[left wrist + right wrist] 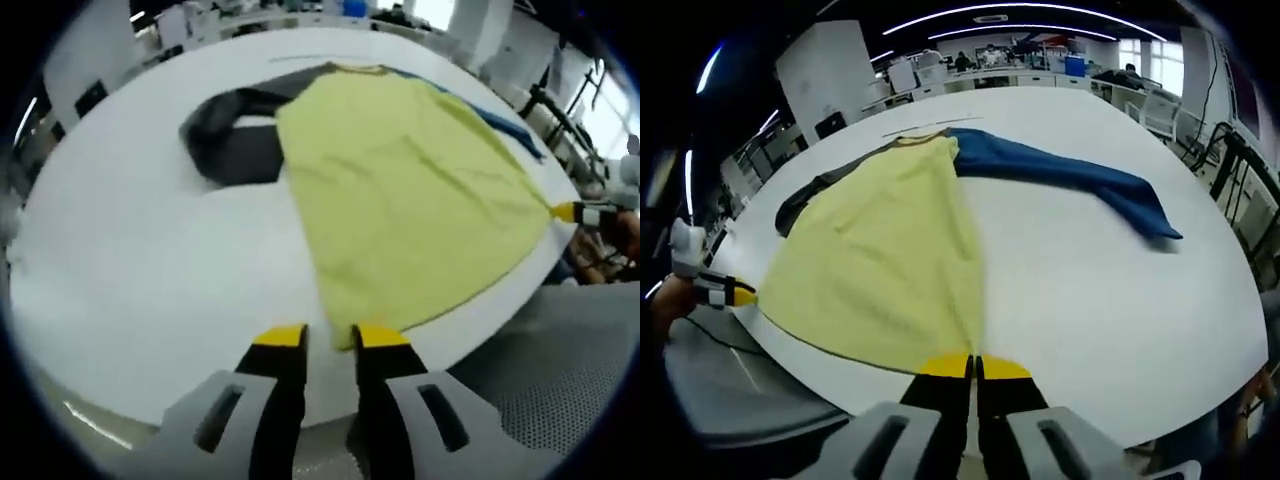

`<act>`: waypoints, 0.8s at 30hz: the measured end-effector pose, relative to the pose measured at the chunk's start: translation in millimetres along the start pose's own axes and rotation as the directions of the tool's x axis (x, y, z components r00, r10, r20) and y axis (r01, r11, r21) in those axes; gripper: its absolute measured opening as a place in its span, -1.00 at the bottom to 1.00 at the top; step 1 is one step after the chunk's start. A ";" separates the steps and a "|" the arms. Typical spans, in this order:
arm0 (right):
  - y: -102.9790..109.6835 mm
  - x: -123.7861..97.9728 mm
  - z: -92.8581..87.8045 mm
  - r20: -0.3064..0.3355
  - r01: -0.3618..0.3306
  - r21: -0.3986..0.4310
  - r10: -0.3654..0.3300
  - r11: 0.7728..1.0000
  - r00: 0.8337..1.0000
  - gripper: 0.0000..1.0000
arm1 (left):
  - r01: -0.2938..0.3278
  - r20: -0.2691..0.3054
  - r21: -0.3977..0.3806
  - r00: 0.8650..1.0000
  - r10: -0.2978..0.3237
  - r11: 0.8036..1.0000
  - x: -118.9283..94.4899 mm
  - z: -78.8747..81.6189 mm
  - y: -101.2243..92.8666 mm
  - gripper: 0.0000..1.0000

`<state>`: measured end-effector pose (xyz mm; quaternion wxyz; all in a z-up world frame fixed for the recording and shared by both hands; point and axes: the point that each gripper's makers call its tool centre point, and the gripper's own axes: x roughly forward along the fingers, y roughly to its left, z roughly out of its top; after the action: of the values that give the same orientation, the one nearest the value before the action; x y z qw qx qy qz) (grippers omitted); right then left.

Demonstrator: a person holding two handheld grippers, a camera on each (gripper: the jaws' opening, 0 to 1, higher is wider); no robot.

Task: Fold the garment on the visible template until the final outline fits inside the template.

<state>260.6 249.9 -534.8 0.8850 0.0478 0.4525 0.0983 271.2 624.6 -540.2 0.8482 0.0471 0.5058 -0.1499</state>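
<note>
A garment lies flat on the white table (140,270) (1090,280). Its body is yellow (400,190) (890,250), with a blue sleeve (1060,172) (500,122) on one side and a dark grey sleeve (230,140) (810,195) on the other. My left gripper (330,337) is open at the near hem, one hem corner lying between its yellow tips. My right gripper (973,367) is shut on the other hem corner. The right gripper (585,212) also shows at the right of the left gripper view, and the left gripper (725,293) at the left of the right gripper view.
The table edge runs just under both grippers, with grey floor (560,380) below it. A thin dark line (925,128) crosses the table beyond the collar. Desks and equipment (990,60) stand behind the table, and chairs (1240,160) are at its right.
</note>
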 end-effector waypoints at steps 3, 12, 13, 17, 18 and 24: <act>0.0 -0.1 -0.5 -0.002 -0.002 0.003 0.002 1.000 1.000 -1.00 | -0.012 0.011 -0.005 1.000 0.012 1.000 1.3 1.2 0.2 -0.77; -0.1 0.0 -1.6 -0.001 -0.003 0.007 0.003 1.000 1.000 -1.00 | 0.009 -0.003 -0.013 1.000 -0.009 1.000 1.3 -0.6 -5.5 -0.99; -0.2 -0.1 -1.8 -0.002 -0.003 0.007 0.003 1.000 1.000 -1.00 | 0.008 -0.002 -0.017 1.000 -0.008 1.000 0.0 -1.4 -5.7 -0.99; 0.1 -0.8 -4.0 -0.006 -0.007 0.012 0.007 1.000 1.000 -1.00 | 0.003 -0.001 -0.011 1.000 -0.003 1.000 -2.2 -3.1 -3.8 -0.99; 0.1 -0.7 -4.3 -0.007 -0.008 0.014 0.008 1.000 1.000 -1.00 | 0.000 0.002 -0.004 1.000 0.000 1.000 -2.4 -3.1 -3.6 -0.99; 0.6 -0.1 -3.9 -0.005 -0.012 0.007 0.012 1.000 1.000 -1.00 | -0.024 -0.003 0.065 1.000 0.024 0.998 -4.2 -3.9 -5.5 -0.99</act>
<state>257.3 250.5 -537.0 0.8830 0.0534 0.4550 0.1023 264.3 621.1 -538.1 0.8471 0.0809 0.5017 -0.1558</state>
